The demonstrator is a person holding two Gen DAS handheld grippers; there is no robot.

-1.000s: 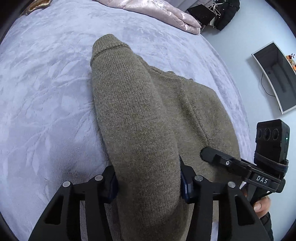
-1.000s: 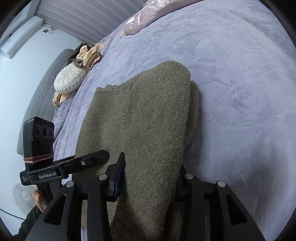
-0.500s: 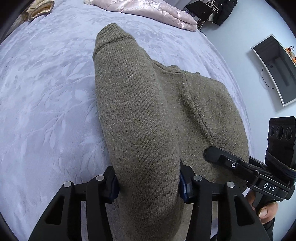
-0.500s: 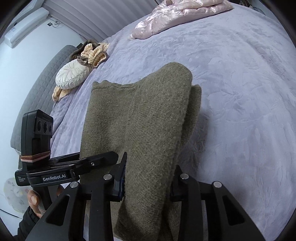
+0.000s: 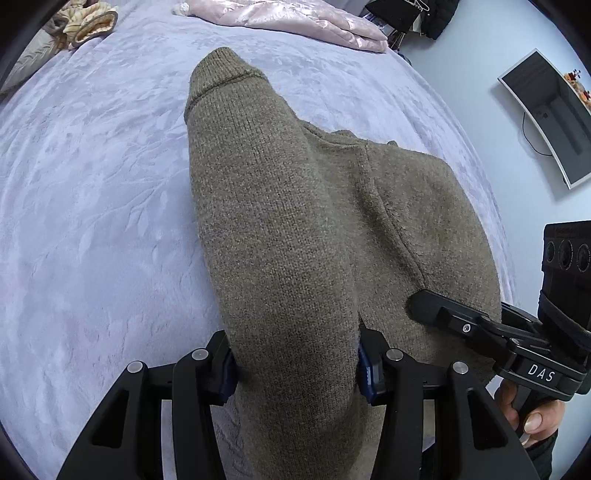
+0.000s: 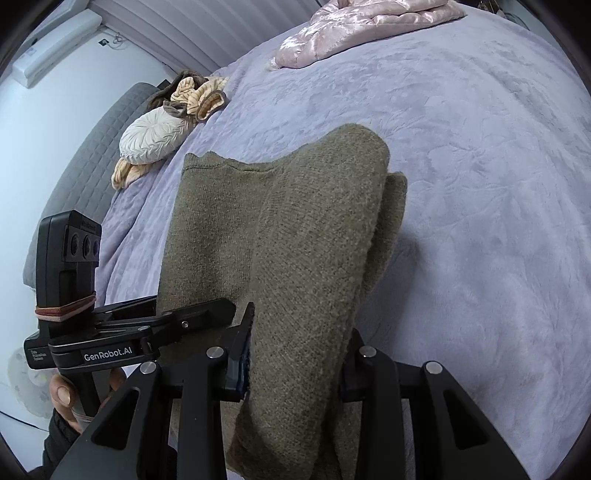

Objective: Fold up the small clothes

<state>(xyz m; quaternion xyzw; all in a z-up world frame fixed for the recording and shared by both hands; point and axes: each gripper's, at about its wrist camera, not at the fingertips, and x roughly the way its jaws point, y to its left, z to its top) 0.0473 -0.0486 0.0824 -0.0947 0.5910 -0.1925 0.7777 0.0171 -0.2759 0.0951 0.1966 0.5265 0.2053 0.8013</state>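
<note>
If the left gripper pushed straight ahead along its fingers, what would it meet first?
The olive sweater already clamped in the left gripper: its sleeve runs straight ahead. Beyond the cuff lies the lavender bedspread, though depth is unclear.

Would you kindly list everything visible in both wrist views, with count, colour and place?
sweater: one, olive-brown knit, on the bed, near edge gripped at both sides
bedspread: one, lavender, leaf-embossed, under everything
quilted jacket: one, shiny pink, far end of bed
round cushion: one, white, by the grey headboard
crumpled garments: small pile, beige and brown, behind the cushion
monitor: one, dark screen, on the wall
left gripper: one, black, shut on sweater
right gripper: one, black, shut on sweater
</note>
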